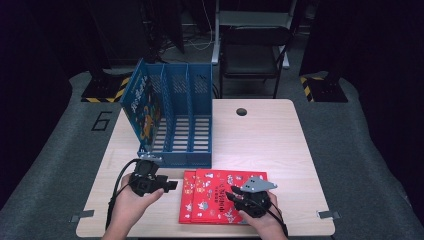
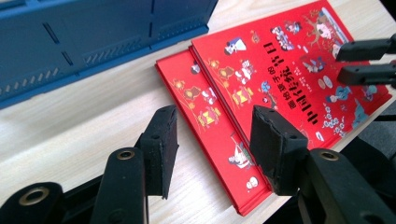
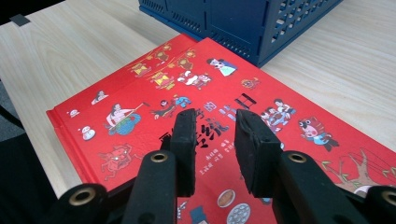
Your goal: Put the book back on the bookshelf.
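High view: we see two red picture books (image 1: 225, 196) stacked flat near the table's (image 1: 260, 135) front edge, just in front of a blue file rack (image 1: 175, 117); a white "6" is marked on the floor (image 1: 102, 121) to the left. A blue book (image 1: 142, 102) with yellow lettering stands in the rack's leftmost slot — too small to read. The left gripper (image 1: 172, 185) sits just left of the books; the right gripper (image 1: 232, 192) is over the top cover.

Left gripper view: jaws apart, nothing between the pads (image 2: 161, 144) — they hover over bare wood and the lower book's edge. Black Chinese characters run along the top cover (image 2: 289, 88).

Right gripper view: fingers (image 3: 187, 140) part open, gripping nothing, low over the cover's title; whether they touch it we can't quite tell.
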`<state>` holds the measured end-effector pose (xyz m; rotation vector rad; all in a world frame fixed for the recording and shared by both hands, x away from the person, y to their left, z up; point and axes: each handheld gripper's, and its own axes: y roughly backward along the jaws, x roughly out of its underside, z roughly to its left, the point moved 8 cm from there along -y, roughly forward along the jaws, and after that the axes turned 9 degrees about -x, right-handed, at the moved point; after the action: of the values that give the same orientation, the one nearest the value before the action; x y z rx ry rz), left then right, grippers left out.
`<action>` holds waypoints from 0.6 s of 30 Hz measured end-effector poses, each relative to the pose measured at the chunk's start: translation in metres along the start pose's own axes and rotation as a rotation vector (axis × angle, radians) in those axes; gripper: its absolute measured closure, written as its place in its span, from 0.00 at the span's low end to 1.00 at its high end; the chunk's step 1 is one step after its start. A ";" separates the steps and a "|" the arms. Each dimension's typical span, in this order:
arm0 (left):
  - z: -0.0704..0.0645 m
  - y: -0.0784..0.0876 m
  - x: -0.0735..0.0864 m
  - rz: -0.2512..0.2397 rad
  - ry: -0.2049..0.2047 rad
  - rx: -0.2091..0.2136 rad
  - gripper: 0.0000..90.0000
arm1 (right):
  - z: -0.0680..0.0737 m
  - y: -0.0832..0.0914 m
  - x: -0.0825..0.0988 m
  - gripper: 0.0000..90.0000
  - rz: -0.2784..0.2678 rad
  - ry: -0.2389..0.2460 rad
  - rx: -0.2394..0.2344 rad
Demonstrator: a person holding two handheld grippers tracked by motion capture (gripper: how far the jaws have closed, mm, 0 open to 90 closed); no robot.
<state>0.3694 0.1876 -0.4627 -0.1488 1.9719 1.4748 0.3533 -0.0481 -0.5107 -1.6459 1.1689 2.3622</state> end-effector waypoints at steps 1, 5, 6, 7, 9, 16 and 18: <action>0.000 -0.001 0.001 0.001 0.000 0.004 0.57 | -0.001 0.000 0.000 0.76 -0.004 0.000 0.007; -0.002 -0.006 0.003 0.006 0.011 0.008 0.57 | -0.003 0.003 -0.001 0.75 -0.011 -0.003 0.014; -0.003 -0.006 0.004 0.013 -0.001 0.018 0.57 | -0.004 0.004 -0.001 0.75 -0.020 -0.005 0.025; -0.005 -0.007 0.004 0.005 0.008 0.011 0.57 | -0.006 0.006 -0.001 0.74 -0.016 0.006 0.027; -0.006 -0.009 0.004 0.003 -0.011 0.013 0.57 | -0.009 0.008 0.000 0.73 -0.016 0.005 0.037; -0.014 -0.021 0.009 0.012 -0.026 0.023 0.53 | -0.023 0.015 0.004 0.68 -0.025 -0.021 0.078; -0.018 -0.028 0.012 0.016 -0.018 0.041 0.53 | -0.028 0.016 0.006 0.67 -0.023 -0.026 0.093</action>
<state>0.3650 0.1649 -0.4896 -0.1015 1.9920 1.4398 0.3658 -0.0779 -0.5107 -1.5863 1.2289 2.2712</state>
